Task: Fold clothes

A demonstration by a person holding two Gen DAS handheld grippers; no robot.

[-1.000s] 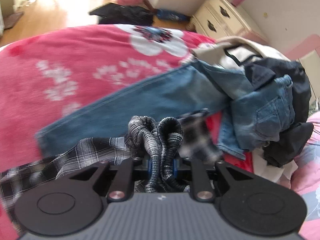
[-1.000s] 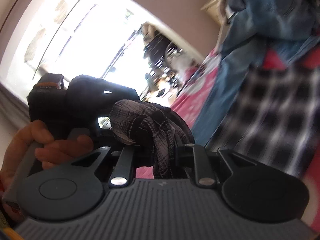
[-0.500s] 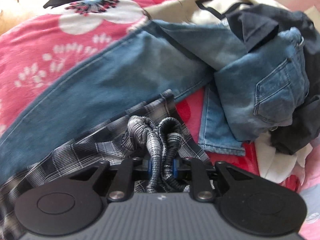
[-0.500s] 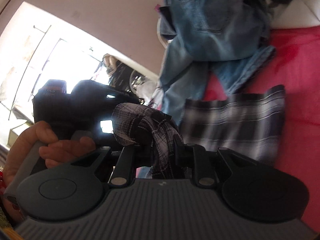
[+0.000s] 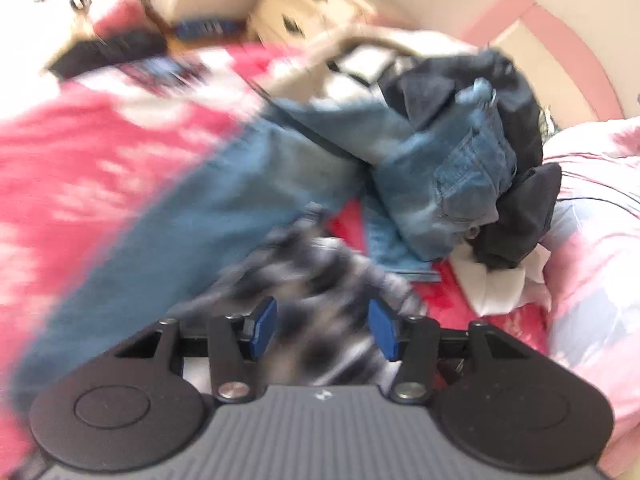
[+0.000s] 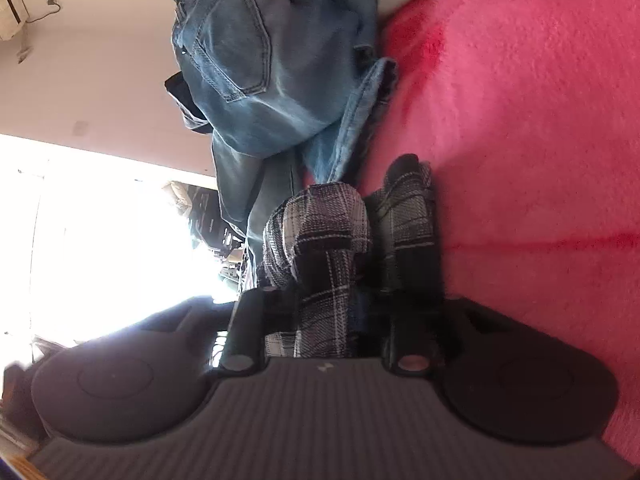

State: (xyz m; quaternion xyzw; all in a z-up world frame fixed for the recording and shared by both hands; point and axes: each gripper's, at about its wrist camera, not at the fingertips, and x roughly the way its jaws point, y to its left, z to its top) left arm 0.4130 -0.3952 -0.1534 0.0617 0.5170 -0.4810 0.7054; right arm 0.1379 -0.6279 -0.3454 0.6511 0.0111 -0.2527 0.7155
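Note:
A black-and-white plaid garment [image 5: 320, 264] lies blurred on the red blanket [image 5: 80, 140], just in front of the blue jeans [image 5: 200, 200]. My left gripper [image 5: 323, 330] is opening. Its blue pads [image 5: 264, 328] stand apart with plaid cloth loose between them. In the right wrist view, my right gripper [image 6: 330, 312] is rolled onto its side close to the blanket [image 6: 520, 120]. A bunched fold of the plaid garment [image 6: 316, 224] sticks out between its fingers, still pinched while the jaws begin opening. The jeans [image 6: 260, 60] lie beyond it.
A heap of clothes sits at the back right of the bed, including a dark garment [image 5: 520, 208] and a white one [image 5: 496, 288]. Pink bedding [image 5: 592, 200] lies to the right. A cream dresser [image 5: 312, 4] stands against the wall behind. A bright window [image 6: 100, 240] glares.
The left jaws have parted and let go of the plaid cloth, and that view is blurred by motion. The right gripper has rolled and sunk toward the blanket; the hand and other gripper left its view.

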